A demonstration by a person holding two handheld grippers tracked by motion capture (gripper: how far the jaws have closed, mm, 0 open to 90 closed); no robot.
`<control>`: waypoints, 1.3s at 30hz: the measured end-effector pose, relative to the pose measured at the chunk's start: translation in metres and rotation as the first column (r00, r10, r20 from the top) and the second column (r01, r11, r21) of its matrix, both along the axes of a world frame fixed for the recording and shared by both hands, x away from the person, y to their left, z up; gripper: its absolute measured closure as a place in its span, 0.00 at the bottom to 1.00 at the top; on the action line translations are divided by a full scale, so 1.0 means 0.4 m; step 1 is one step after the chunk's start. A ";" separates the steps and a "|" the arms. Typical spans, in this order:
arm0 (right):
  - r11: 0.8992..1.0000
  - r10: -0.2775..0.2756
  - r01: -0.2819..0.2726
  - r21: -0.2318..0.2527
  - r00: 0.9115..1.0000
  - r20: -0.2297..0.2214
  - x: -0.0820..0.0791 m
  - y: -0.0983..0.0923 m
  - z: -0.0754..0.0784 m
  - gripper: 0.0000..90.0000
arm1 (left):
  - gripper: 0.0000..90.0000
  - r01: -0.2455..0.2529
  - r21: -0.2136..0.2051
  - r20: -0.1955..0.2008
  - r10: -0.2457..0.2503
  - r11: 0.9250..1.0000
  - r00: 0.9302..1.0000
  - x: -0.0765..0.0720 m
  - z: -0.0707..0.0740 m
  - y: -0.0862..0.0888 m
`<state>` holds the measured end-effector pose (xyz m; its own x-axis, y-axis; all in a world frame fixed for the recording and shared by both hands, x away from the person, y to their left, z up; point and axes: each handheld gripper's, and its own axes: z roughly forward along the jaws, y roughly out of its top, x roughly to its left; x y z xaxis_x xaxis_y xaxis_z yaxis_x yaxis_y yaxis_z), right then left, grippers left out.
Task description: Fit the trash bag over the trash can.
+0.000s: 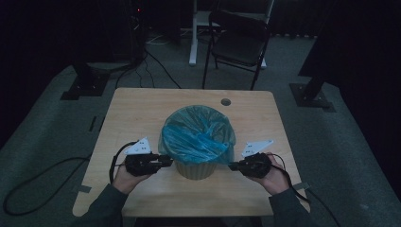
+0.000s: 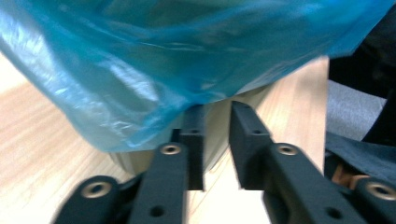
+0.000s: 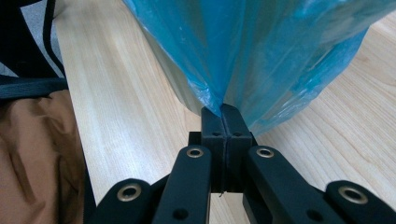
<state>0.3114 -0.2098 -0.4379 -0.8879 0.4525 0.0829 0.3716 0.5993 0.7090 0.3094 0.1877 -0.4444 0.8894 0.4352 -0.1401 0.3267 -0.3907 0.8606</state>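
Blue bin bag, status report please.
Right gripper shut on blue bin bag hem. Left gripper open at the hem. Bag covers bin. Nothing obstructing.

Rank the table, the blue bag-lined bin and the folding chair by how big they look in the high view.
1. Table, clearly largest.
2. and 3. Blue bag-lined bin and folding chair look about alike; the chair stands farther from the camera, so I won't rank them.

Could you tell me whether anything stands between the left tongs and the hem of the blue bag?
Nothing visible does. The left tongs stand open just under the blue bag hem, beside the bin; the right tongs already pinch the bag.
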 end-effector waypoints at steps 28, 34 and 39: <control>0.999 0.012 -0.014 0.031 0.999 0.039 -0.018 0.003 0.025 1.00 | 0.42 -0.093 -0.070 0.083 0.099 0.993 0.992 -0.018 0.052 0.052; 0.999 0.006 -0.008 0.040 0.999 0.044 -0.019 0.000 0.029 1.00 | 0.50 -0.106 -0.053 0.097 0.111 0.993 0.989 0.012 0.039 0.002; 0.999 0.004 -0.006 0.044 0.999 0.051 -0.020 -0.004 0.031 1.00 | 0.92 -0.096 -0.029 0.120 0.099 0.995 0.988 0.008 0.039 -0.012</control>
